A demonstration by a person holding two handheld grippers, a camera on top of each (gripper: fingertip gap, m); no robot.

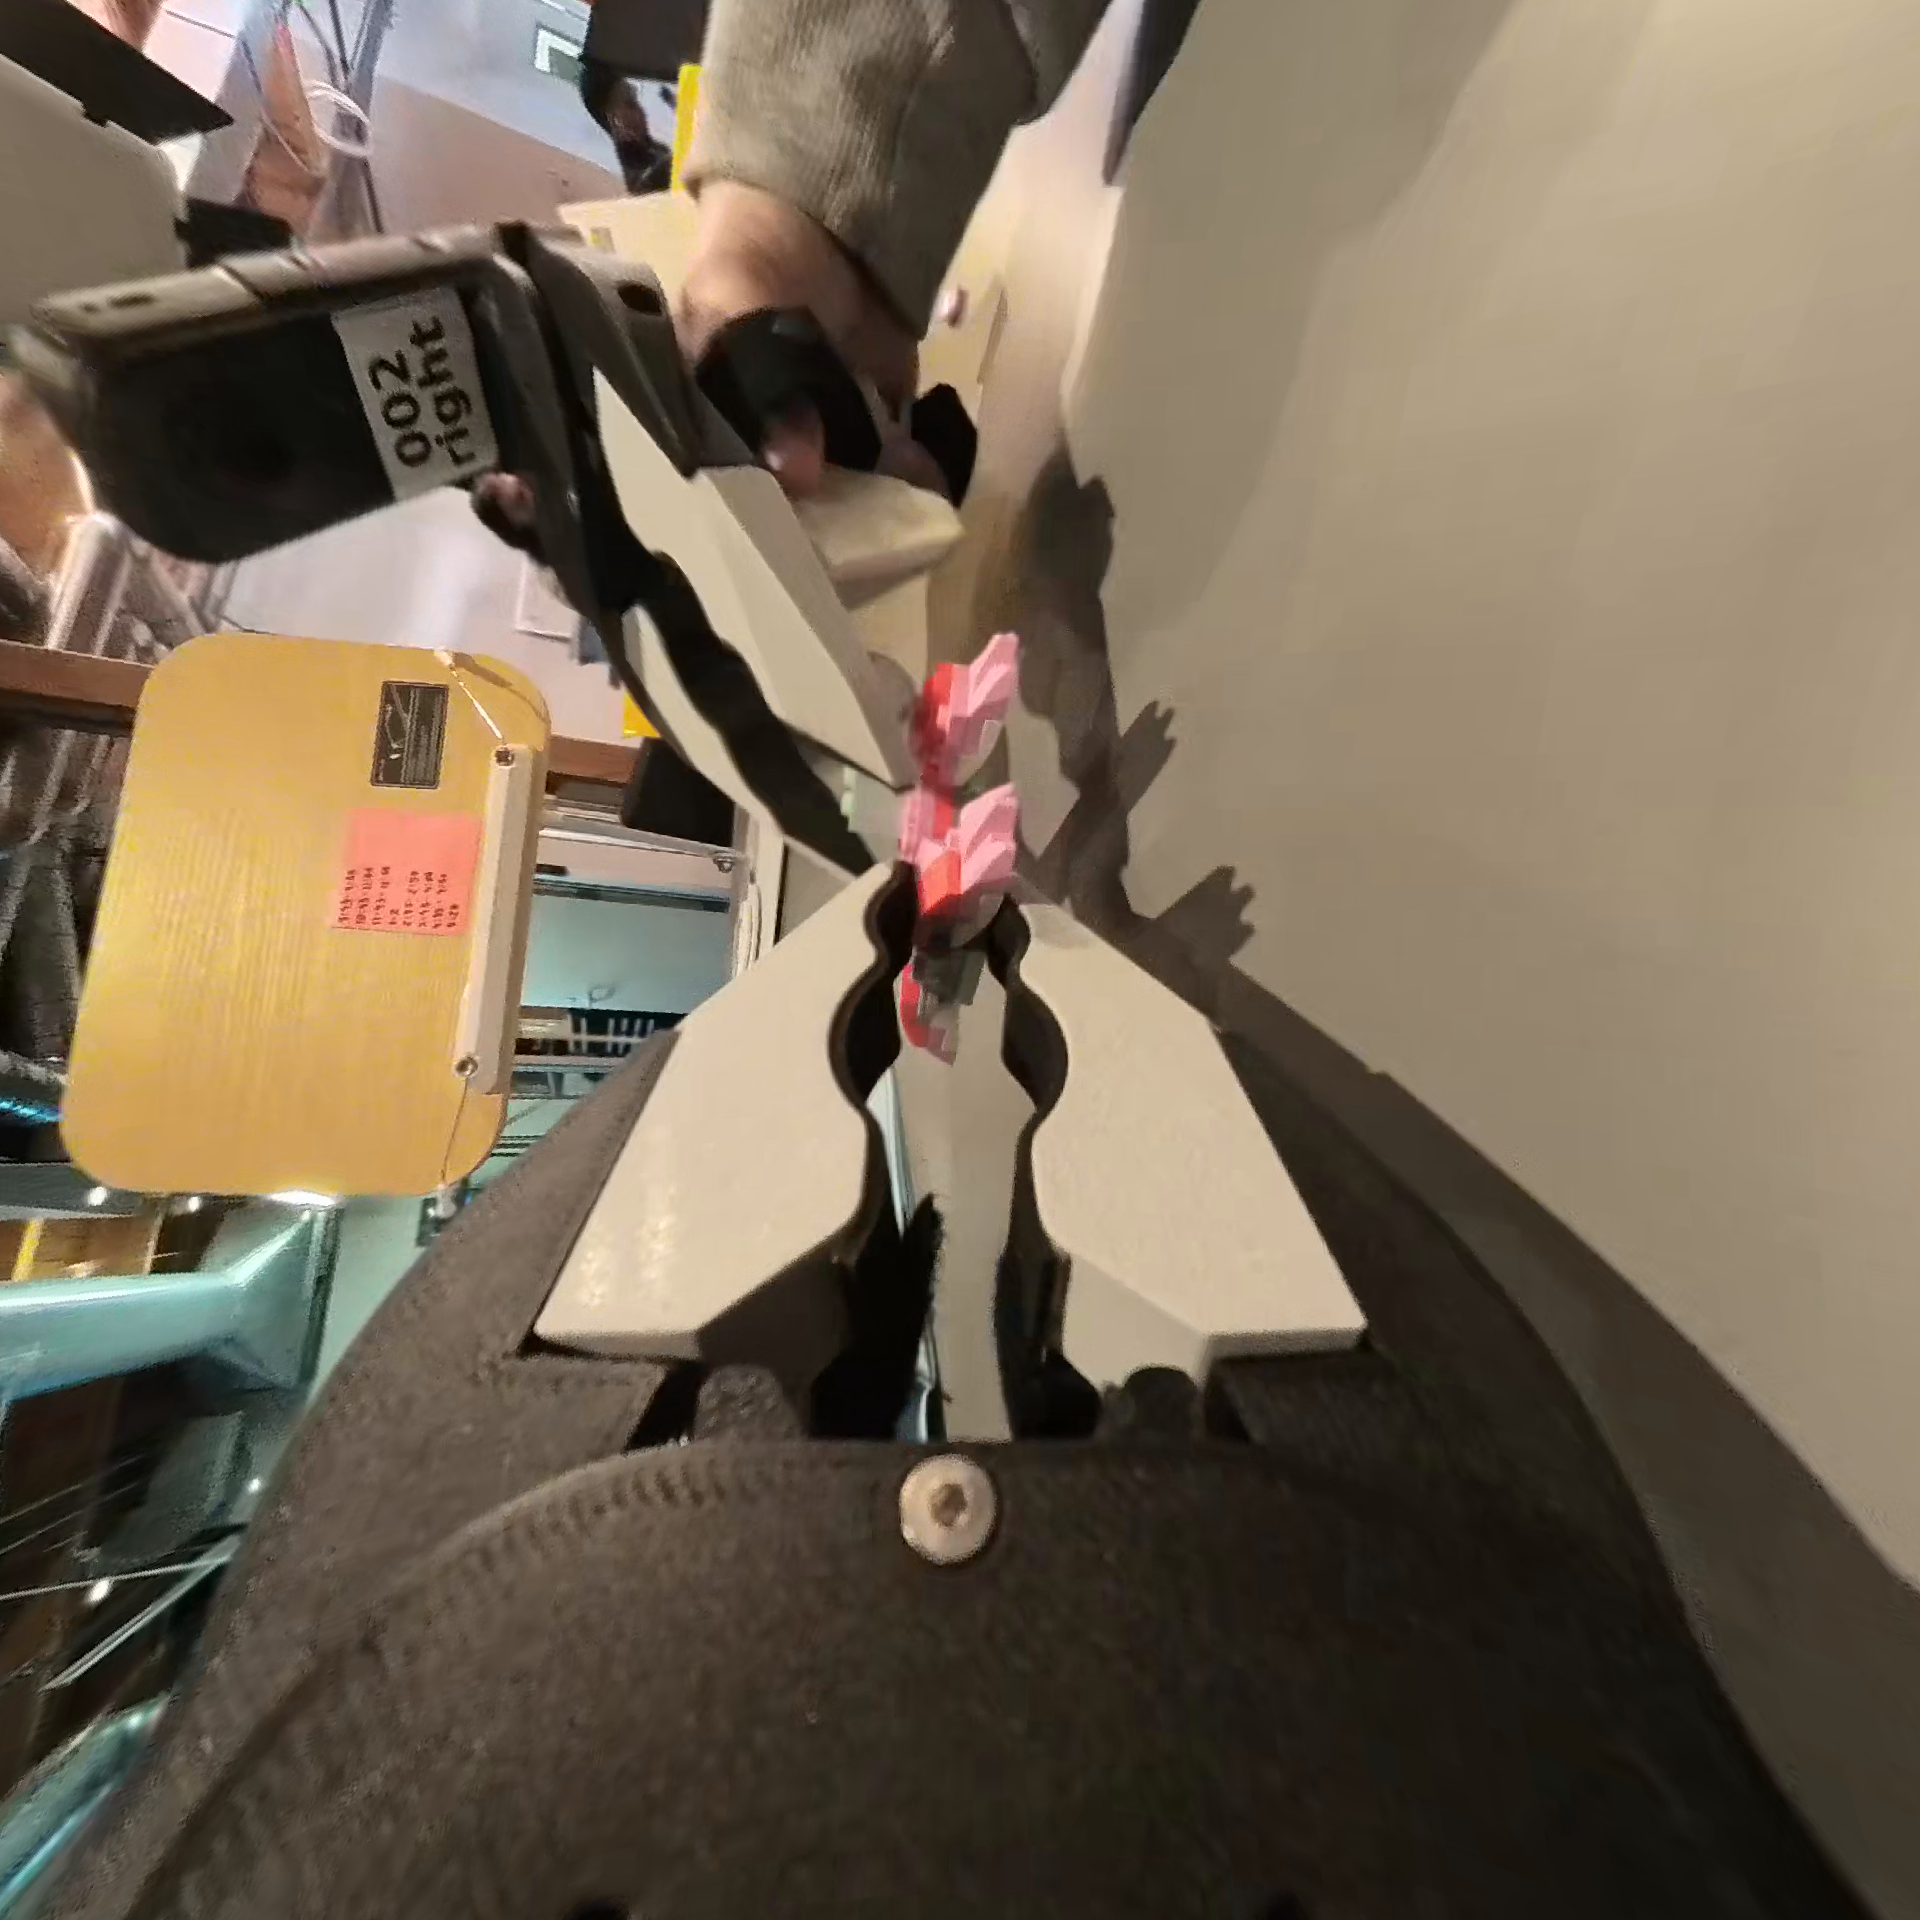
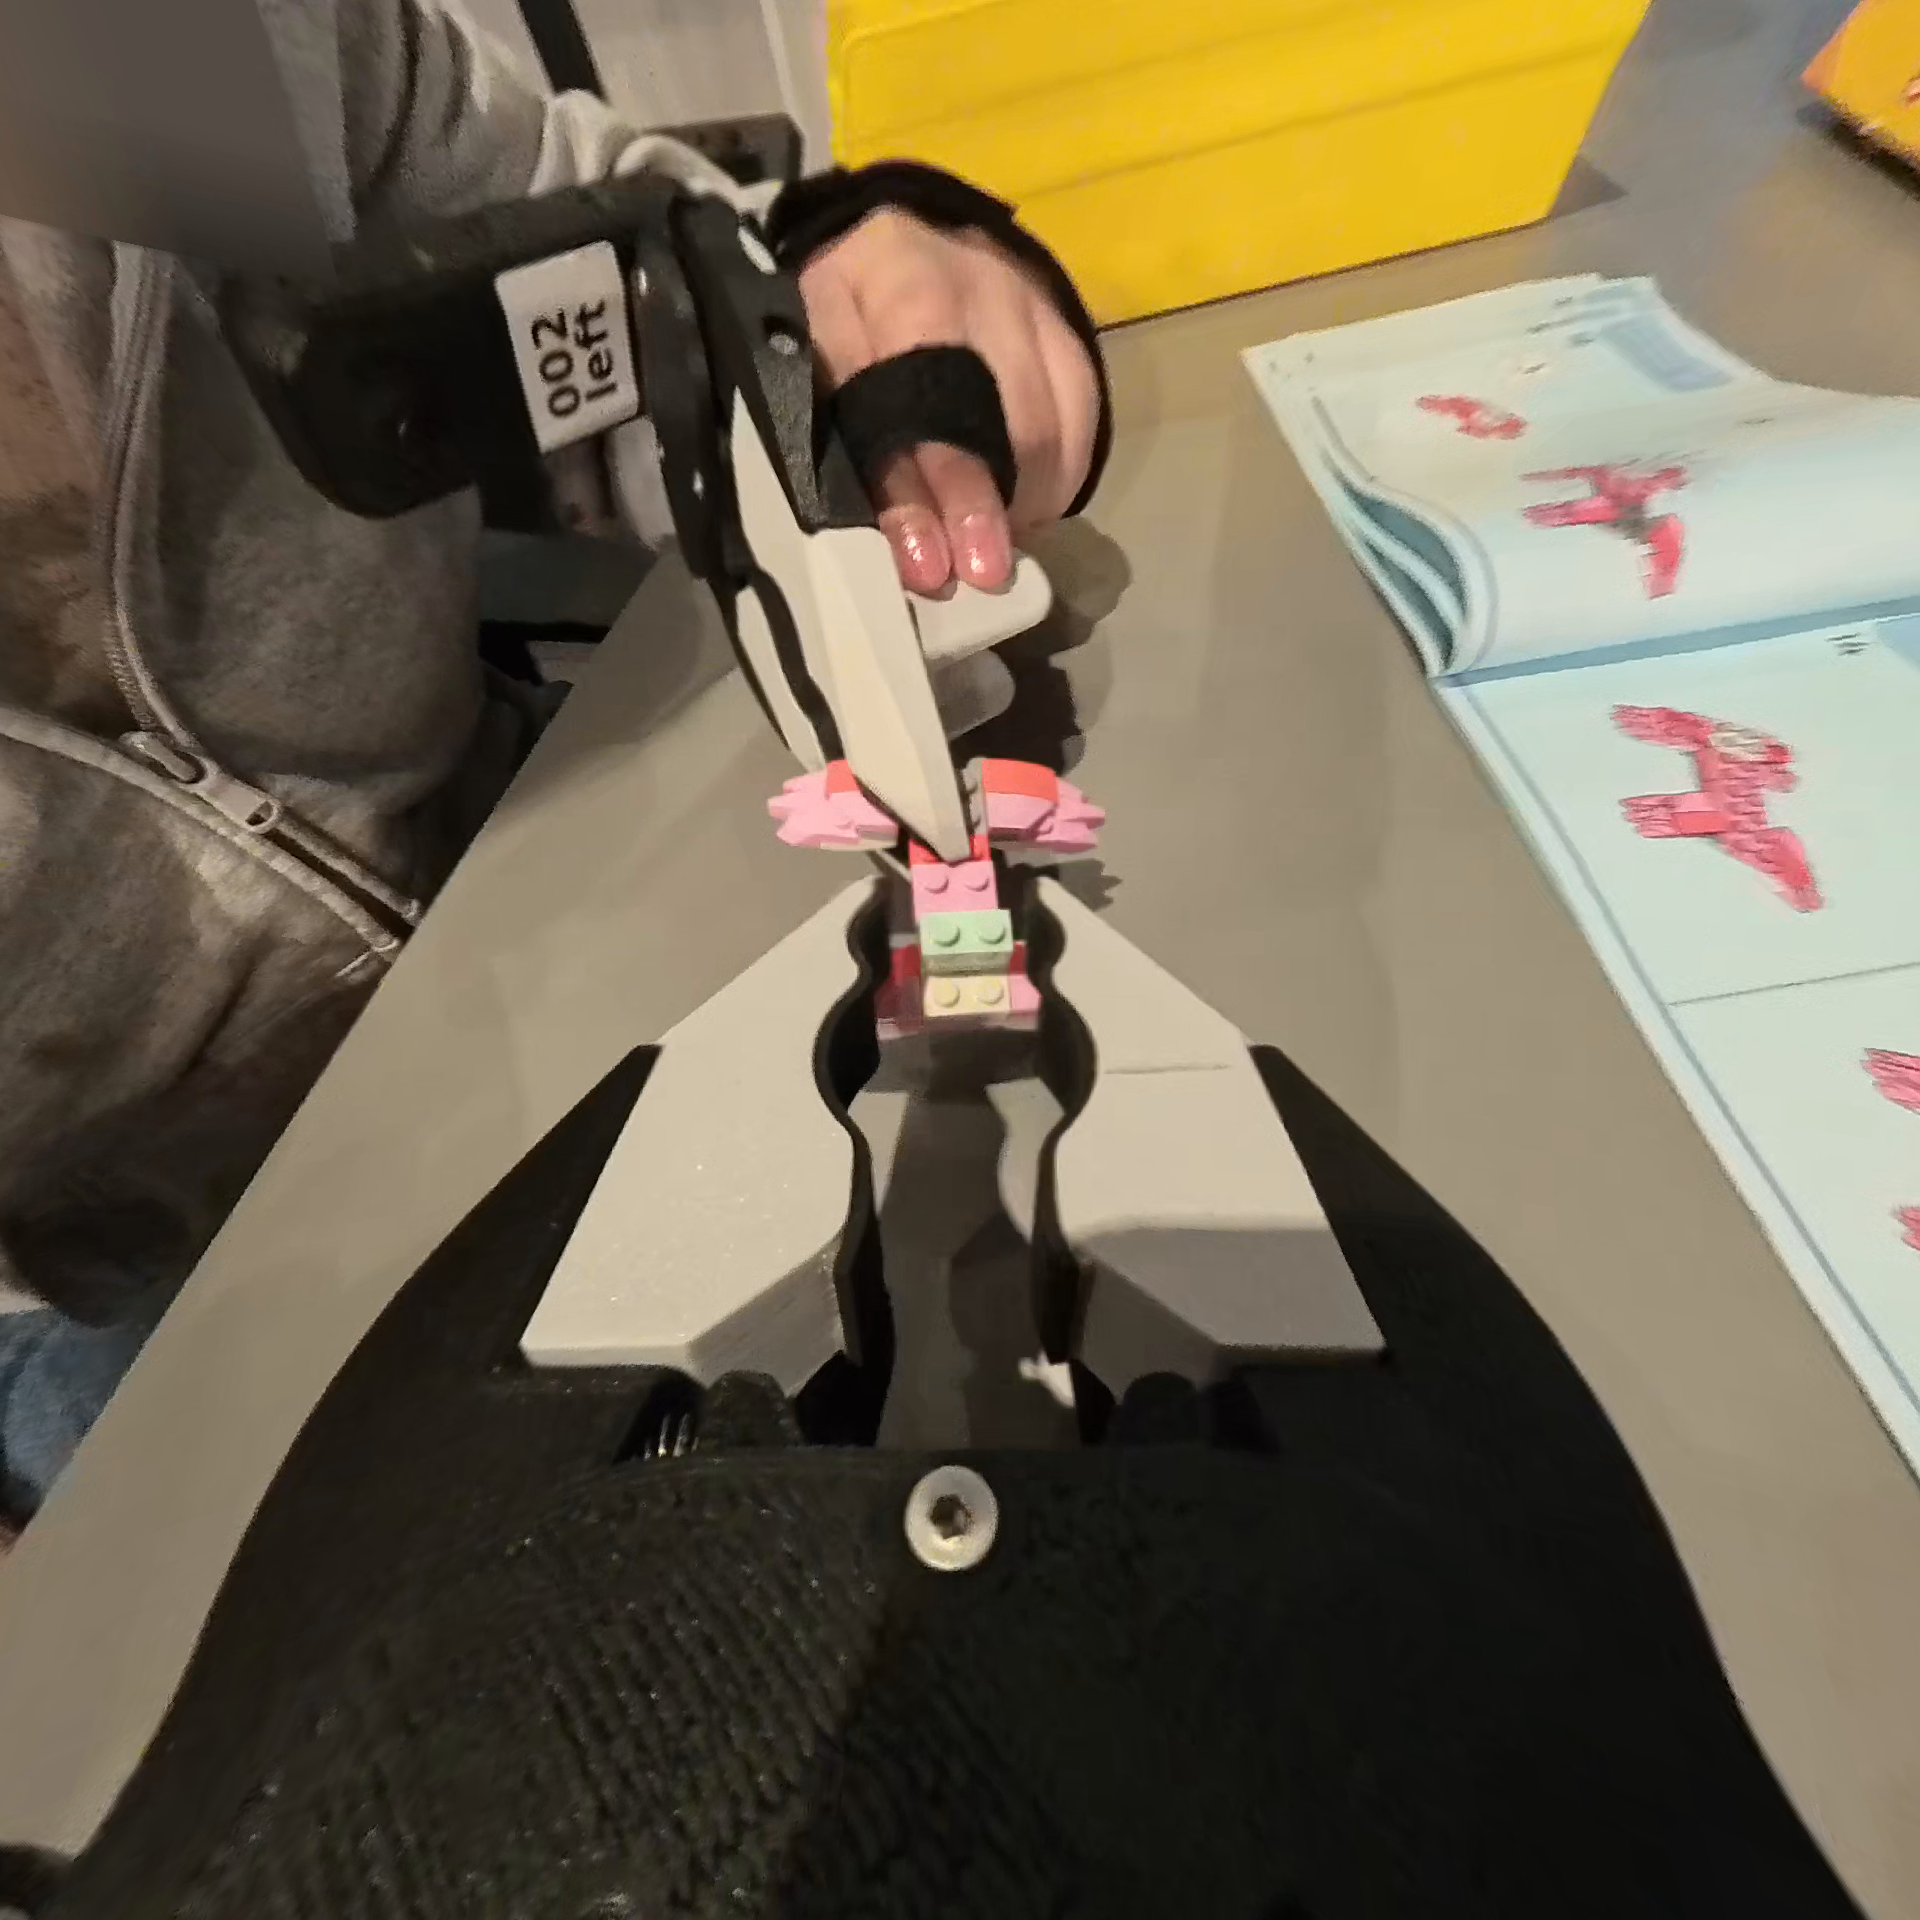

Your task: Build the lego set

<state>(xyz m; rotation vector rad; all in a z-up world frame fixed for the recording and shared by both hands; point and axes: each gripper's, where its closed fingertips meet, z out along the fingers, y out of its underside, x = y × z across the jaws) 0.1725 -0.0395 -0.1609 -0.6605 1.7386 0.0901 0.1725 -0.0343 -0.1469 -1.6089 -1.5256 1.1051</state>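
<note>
A small pink and red lego model (image 2: 961, 940) with pink wings (image 2: 821, 816), a green brick and a cream brick is held just above the grey table (image 2: 1247, 748). My right gripper (image 2: 958, 904) is shut on its body from the near side. My left gripper (image 2: 951, 842) comes down from above with its tips shut on the model's front part between the wings. In the left wrist view, my left gripper (image 1: 948, 899) grips the model (image 1: 982, 842), and the right gripper (image 1: 899, 774) reaches in from the upper left. Both are hand-held.
An open instruction booklet (image 2: 1621, 582) with pink model pictures lies on the table to the right. A yellow bin (image 2: 1195, 135) stands at the back, with an orange box (image 2: 1870, 83) beside it. The person's grey hoodie (image 2: 208, 675) is on the left. A tan board (image 1: 291, 914) is behind. The tips of both grippers are at nearly the same place.
</note>
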